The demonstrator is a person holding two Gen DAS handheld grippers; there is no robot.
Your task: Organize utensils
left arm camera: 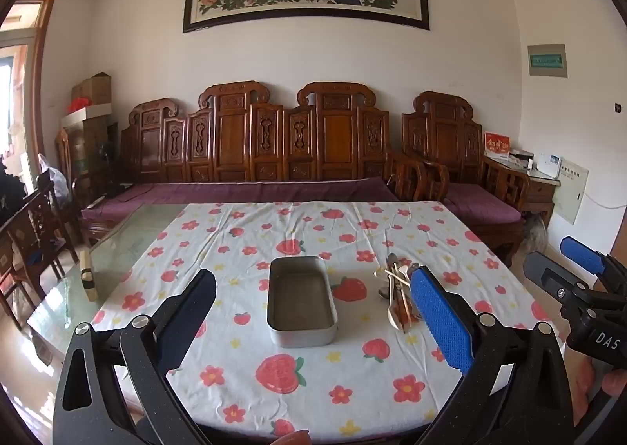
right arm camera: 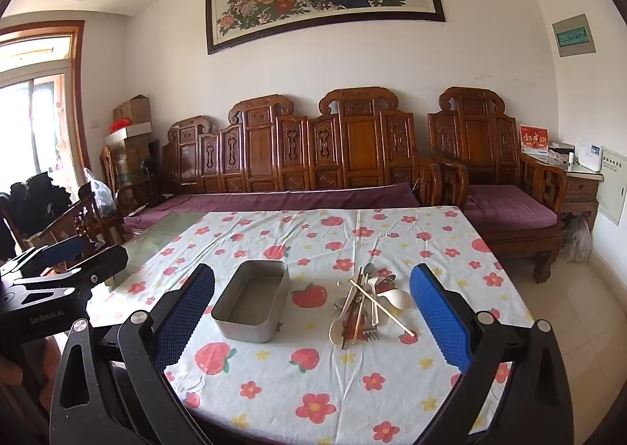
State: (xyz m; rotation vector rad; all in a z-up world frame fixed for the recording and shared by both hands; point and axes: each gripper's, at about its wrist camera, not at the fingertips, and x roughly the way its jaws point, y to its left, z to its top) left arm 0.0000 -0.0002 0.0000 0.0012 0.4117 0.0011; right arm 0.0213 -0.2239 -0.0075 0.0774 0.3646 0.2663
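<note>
Both the left gripper (left arm camera: 313,311) and right gripper (right arm camera: 313,311) hover with jaws wide apart, holding nothing. The utensils (right arm camera: 366,304) lie heaped mid-worktop, just right of the empty metal tin (right arm camera: 250,302). Best to single out the top chopstick (right arm camera: 382,307) first, pinching it crosswise.

A rectangular metal tin (right arm camera: 250,302), open and empty, is set flat on the table (right arm camera: 352,386). Just to its right, apart from it, the utensils (right arm camera: 366,307) are heaped in a crossed pile: pale spoons (right arm camera: 392,298), wooden chopsticks (right arm camera: 382,307), a metal spoon (right arm camera: 368,270) and a fork (right arm camera: 370,333).
</note>
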